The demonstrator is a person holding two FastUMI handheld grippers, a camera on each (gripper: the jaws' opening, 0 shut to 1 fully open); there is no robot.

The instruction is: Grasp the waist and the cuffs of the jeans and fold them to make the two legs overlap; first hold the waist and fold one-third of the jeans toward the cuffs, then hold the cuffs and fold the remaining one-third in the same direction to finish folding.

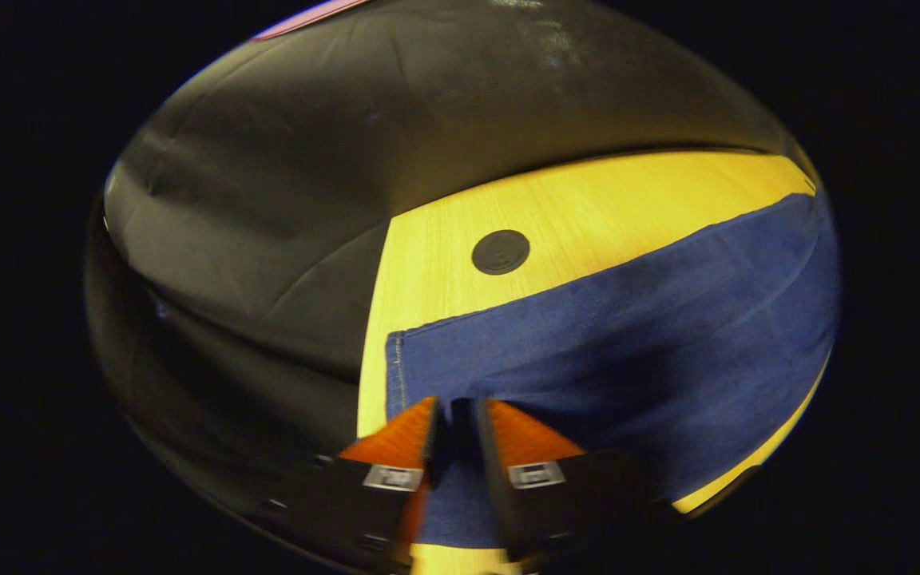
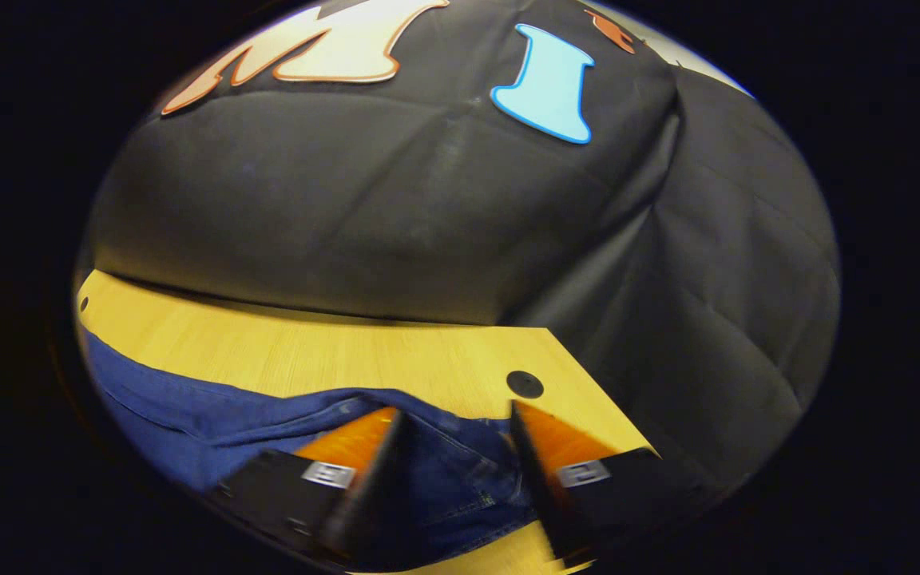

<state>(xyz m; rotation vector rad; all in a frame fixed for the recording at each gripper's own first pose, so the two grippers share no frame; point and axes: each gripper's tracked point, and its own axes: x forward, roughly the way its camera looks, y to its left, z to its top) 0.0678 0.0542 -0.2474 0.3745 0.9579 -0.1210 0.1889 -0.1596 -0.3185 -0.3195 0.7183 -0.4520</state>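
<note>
Blue jeans (image 1: 628, 335) lie flat on the yellow wooden table (image 1: 588, 208). In the left gripper view the hemmed cuff end (image 1: 398, 367) points toward the table's left edge. My left gripper (image 1: 460, 407) sits at that cuff with its fingers nearly together, pinching the denim. In the right gripper view the waist end (image 2: 460, 471), with seams and a pocket, bunches up near the table's corner. My right gripper (image 2: 454, 419) stands open, one finger on either side of the waist fabric.
A round black grommet (image 1: 501, 251) is set in the tabletop just beyond the cuff, and another grommet (image 2: 525, 384) lies near the right-hand corner. The black cloth wall (image 2: 396, 208) hangs close behind the table's far edge.
</note>
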